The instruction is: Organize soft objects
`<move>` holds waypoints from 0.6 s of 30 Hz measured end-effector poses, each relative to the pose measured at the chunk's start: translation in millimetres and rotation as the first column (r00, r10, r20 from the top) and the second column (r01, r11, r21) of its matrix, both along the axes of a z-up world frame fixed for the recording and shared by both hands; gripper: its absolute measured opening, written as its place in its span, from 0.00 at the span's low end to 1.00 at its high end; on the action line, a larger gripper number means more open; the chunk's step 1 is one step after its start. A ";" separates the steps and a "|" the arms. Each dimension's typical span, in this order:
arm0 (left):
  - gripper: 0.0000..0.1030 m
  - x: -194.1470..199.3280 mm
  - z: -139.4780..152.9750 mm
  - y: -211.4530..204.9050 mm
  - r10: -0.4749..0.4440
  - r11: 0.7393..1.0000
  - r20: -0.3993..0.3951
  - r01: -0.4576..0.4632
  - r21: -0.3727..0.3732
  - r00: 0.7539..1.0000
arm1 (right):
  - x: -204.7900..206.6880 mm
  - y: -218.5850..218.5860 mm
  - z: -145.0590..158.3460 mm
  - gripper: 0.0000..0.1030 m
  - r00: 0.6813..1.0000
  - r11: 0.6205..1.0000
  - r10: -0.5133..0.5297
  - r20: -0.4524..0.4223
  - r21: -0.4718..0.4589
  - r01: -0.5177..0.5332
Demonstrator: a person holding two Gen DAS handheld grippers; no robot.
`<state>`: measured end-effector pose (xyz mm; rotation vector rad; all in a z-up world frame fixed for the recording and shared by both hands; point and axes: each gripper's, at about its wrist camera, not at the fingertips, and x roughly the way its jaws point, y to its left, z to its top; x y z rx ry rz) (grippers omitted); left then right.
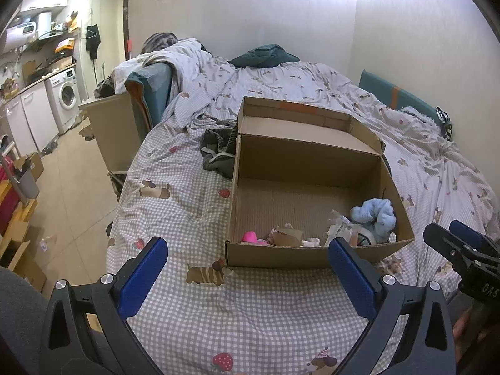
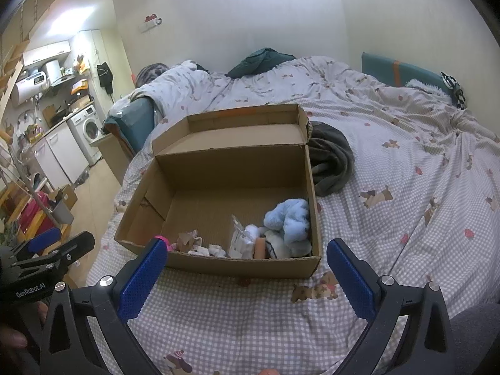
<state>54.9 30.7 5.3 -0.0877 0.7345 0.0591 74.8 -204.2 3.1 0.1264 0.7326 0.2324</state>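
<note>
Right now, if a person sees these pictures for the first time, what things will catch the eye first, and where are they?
The open cardboard box in the middle of the bed stands out first, with a fluffy light blue soft toy in its near right corner and something bright pink at its near left. Behind the box, a dark grey garment lies crumpled on the checked bedcover. Both the left gripper and the right gripper are open, empty, in front of the box.

The box (image 2: 218, 168) stands open-topped, its far half bare; toys (image 2: 287, 222) and scraps crowd the near wall. Its raised lid (image 2: 231, 125) blocks the back, dark cloth (image 2: 331, 162) lies beside it, and checked bedding (image 2: 234, 306) in front is clear.
</note>
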 end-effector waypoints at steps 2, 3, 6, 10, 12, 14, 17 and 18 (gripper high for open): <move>1.00 0.0 -0.1 0.0 0.000 1.000 0.000 0.000 -0.001 1.000 | 0.1 0.4 0.2 1.00 1.000 1.000 0.000 0.000 0.000 0.000; 1.00 0.1 -0.2 -0.1 0.000 1.000 0.000 0.000 -0.001 1.000 | -0.1 0.4 0.0 1.00 1.000 1.000 0.001 -0.001 -0.001 -0.001; 1.00 0.1 -0.6 0.7 -0.001 1.000 -0.004 0.001 -0.001 1.000 | -0.4 1.1 0.7 1.00 1.000 1.000 0.004 0.001 -0.003 -0.004; 1.00 -0.2 -0.7 1.2 -0.003 1.000 -0.006 0.003 -0.001 1.000 | -0.4 1.6 1.3 1.00 1.000 1.000 0.005 0.000 -0.004 -0.005; 1.00 -0.1 -0.7 1.1 -0.002 1.000 -0.006 0.002 -0.001 1.000 | -0.5 1.7 1.3 1.00 1.000 1.000 0.004 0.001 -0.003 -0.004; 1.00 -0.1 -0.7 1.0 0.000 1.000 -0.006 0.000 0.000 1.000 | -0.6 1.7 1.3 1.00 1.000 1.000 0.005 0.001 -0.003 -0.005; 1.00 0.1 0.1 1.9 0.001 1.000 -0.006 -0.001 -0.002 1.000 | -0.7 1.8 1.4 1.00 1.000 1.000 0.005 0.001 -0.004 -0.005; 1.00 0.0 0.1 2.0 0.001 1.000 -0.006 -0.001 0.000 1.000 | -0.8 1.9 1.5 1.00 1.000 1.000 0.005 0.001 -0.004 -0.005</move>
